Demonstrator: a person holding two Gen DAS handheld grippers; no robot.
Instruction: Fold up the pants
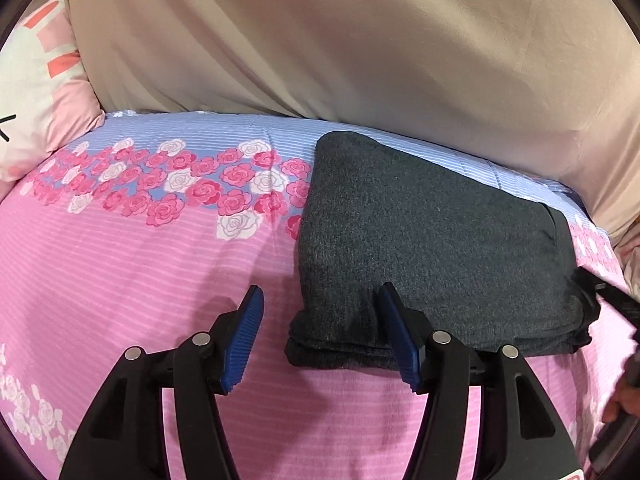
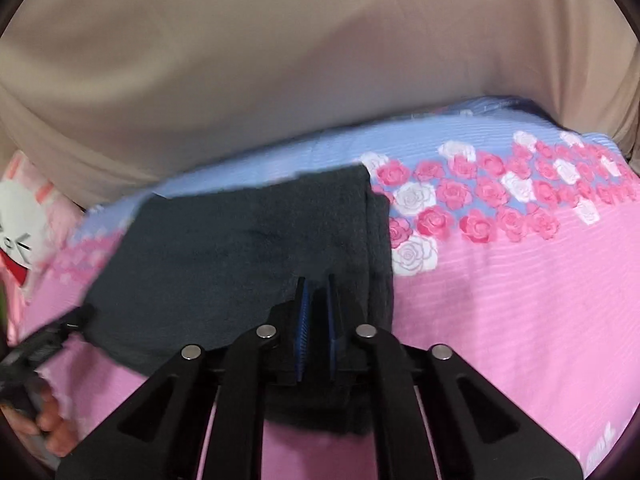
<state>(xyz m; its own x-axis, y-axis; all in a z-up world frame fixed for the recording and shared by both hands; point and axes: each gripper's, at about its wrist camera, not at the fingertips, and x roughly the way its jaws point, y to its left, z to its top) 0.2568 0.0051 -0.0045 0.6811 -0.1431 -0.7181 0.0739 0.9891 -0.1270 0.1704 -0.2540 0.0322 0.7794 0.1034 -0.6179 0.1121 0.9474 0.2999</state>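
The pants [image 1: 436, 248] lie on the pink bed cover [image 1: 140, 280], already folded into a thick dark gray pile. The pile sits near the far side of the bed, close to the tan curtain [image 1: 360, 40].

My left gripper [image 1: 318, 338] is wide. Its two blue pads stand apart over the near corner of the pile. One pad hangs over the pink cover and the other hangs over the gray cloth. They do not squeeze anything.

My right gripper [image 2: 316, 328] is narrow. Its blue pads stand close together over the near edge of the pile. I see dark cloth between them, but I cannot tell if they pinch it or just sit above it. The picture from that side is a bit blurry.

I think the folding is almost done. This looks like the last step, where I let go and tidy up.

Next, I think I need to see if the pile is neat. The side edge shows layers that do not line up. I could pat it flat, then lift both grippers away slowly so the cloth does not come with me.
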